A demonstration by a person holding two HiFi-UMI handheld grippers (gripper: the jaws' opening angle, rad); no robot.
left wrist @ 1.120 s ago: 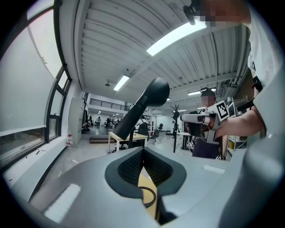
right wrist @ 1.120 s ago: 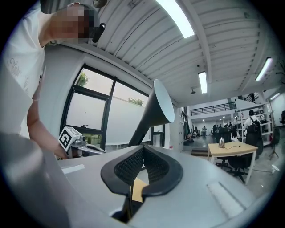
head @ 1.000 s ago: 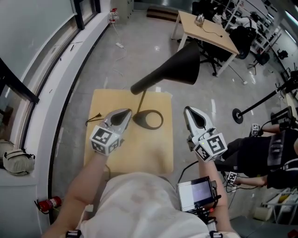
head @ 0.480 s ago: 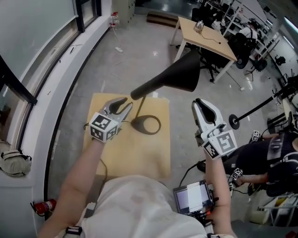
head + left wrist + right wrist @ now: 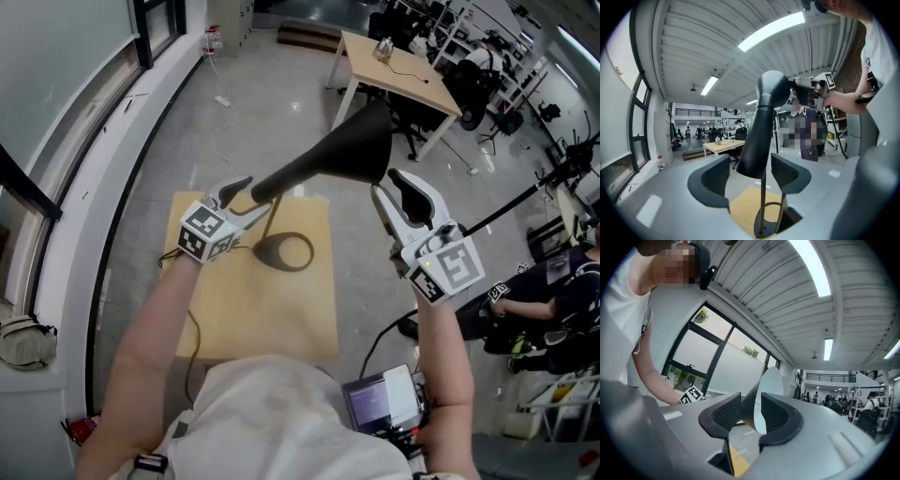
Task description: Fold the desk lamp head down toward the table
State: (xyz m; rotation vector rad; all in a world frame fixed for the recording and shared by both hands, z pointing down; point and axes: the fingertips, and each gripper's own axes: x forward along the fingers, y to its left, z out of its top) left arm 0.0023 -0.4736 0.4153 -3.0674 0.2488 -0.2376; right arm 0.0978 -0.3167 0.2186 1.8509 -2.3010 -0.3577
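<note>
Level left hand-held gripper (image 5: 255, 195) opening astride lamp neck (image 5: 291, 173); right hand-held gripper (image 5: 389, 186) opening, seemingly astride shade (image 5: 361, 145).

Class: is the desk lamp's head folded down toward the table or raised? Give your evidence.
Raised, not folded. In the head view the lamp head sits high on its stem, well above the ring base and table.

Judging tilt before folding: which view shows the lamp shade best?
Head view: the shade shows side-on, neck to mouth. Left gripper view shows it from behind, close up; right gripper view, only its rim and pale inside.
</note>
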